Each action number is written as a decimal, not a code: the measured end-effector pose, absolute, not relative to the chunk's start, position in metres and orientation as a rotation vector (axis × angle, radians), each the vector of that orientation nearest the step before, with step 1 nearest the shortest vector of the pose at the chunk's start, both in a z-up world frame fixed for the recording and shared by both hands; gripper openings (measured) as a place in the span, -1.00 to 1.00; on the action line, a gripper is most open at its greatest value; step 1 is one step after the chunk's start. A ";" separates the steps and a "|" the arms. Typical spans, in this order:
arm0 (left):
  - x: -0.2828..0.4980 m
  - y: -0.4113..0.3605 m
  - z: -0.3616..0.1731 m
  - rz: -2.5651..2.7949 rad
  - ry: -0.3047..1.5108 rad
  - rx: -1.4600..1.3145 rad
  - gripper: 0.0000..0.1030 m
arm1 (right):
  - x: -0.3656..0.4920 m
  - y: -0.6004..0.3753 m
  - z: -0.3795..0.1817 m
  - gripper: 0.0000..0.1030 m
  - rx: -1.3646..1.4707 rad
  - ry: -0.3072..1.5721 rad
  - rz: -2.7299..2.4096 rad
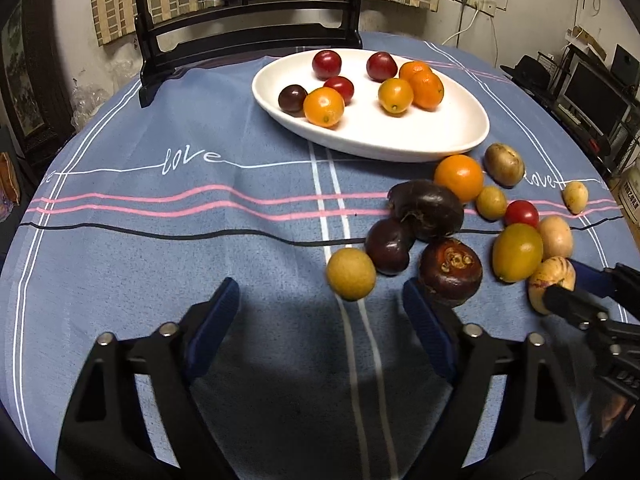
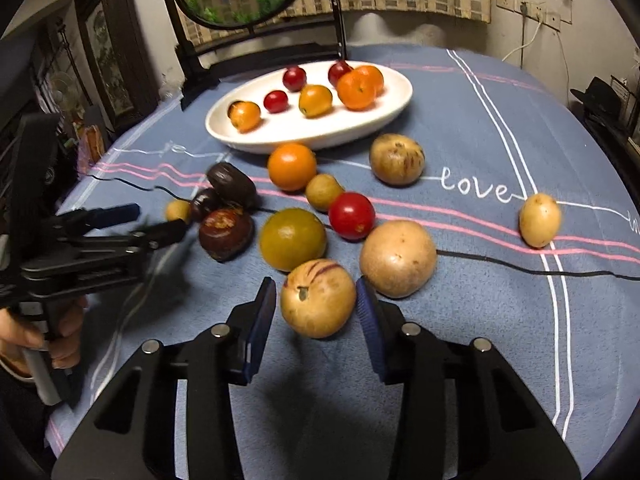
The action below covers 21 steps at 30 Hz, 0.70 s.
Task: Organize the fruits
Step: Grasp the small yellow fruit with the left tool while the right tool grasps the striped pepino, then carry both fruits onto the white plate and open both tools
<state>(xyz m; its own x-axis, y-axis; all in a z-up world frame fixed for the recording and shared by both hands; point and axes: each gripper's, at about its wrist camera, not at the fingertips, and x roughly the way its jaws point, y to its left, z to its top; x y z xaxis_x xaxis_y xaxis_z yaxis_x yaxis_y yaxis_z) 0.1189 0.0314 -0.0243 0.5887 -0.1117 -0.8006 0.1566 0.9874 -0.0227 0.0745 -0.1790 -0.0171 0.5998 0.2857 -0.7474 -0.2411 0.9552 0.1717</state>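
The right gripper brackets a pale striped fruit; its right pad touches the skin, while a sliver of gap shows at the left pad, so a firm clamp cannot be told. The left gripper stands open over the blue cloth, a small yellow fruit just ahead between its fingers. The white plate lies beyond
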 end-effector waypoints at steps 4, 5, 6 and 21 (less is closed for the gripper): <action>0.122 0.031 -0.028 -0.138 0.924 0.074 0.34 | 0.073 -0.179 -0.017 -0.17 0.046 0.883 0.305; 0.123 0.031 -0.029 -0.135 0.924 0.078 0.30 | 0.073 -0.178 -0.017 -0.17 0.041 0.888 0.299; 0.124 0.031 -0.031 -0.136 0.923 0.080 0.29 | 0.073 -0.178 -0.019 -0.17 0.036 0.893 0.294; 0.130 0.025 -0.029 -0.184 0.879 0.059 -0.46 | 0.078 -0.174 -0.030 -0.09 -0.015 0.932 0.247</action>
